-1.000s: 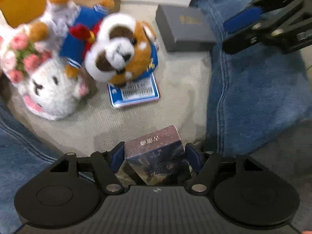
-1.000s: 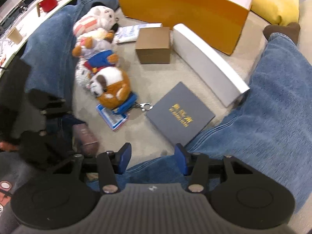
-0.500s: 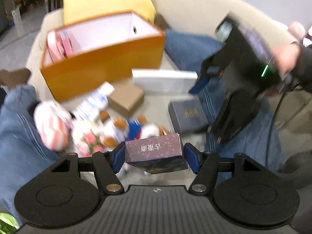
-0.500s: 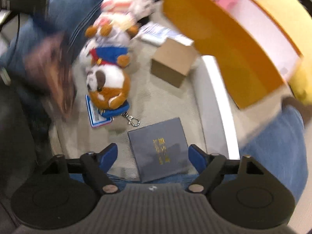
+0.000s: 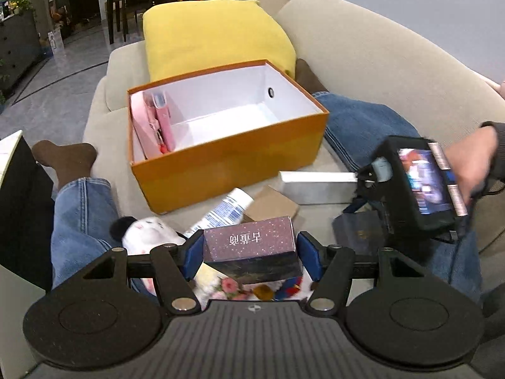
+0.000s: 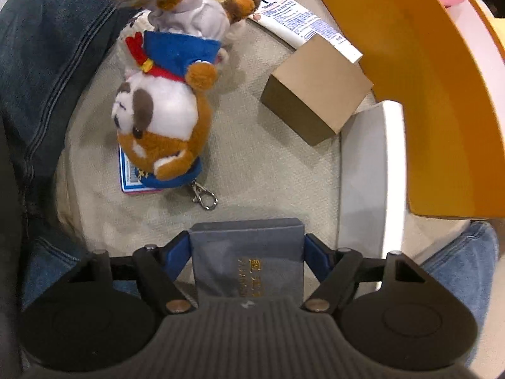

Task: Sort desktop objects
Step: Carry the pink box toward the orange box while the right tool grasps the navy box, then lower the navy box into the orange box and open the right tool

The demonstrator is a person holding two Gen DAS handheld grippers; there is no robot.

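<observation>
- Left tongs (image 5: 251, 254), low centre of the left view, grip a purple box (image 5: 249, 242) across its short sides; both blue pads press on it and it hangs clear of the sofa.
- The orange box (image 5: 227, 161) sits above it in that frame, open-topped, with pink items (image 5: 156, 123) leaning at its left end and the rest of its white floor bare.
- Judged step: carrying the purple box to the orange box. Next it has to clear the near wall, come over the bare floor, then be let go.
- Right tongs (image 6: 247, 254), low centre of the right view, point steeply down over a grey box (image 6: 249, 252) lying flat on the sofa. The jaws are closing with the grey box between them; whether the pads press yet, I cannot tell.
- Judged step for the right: taking hold of the grey box. It needs a firm squeeze on both edges before lifting.
- Left unsorted in the right view: a plush dog (image 6: 164, 126) left of centre, a brown box (image 6: 315, 90) and a tube (image 6: 303, 25) upper centre, a white box (image 6: 369, 177) at right against the orange box.
</observation>
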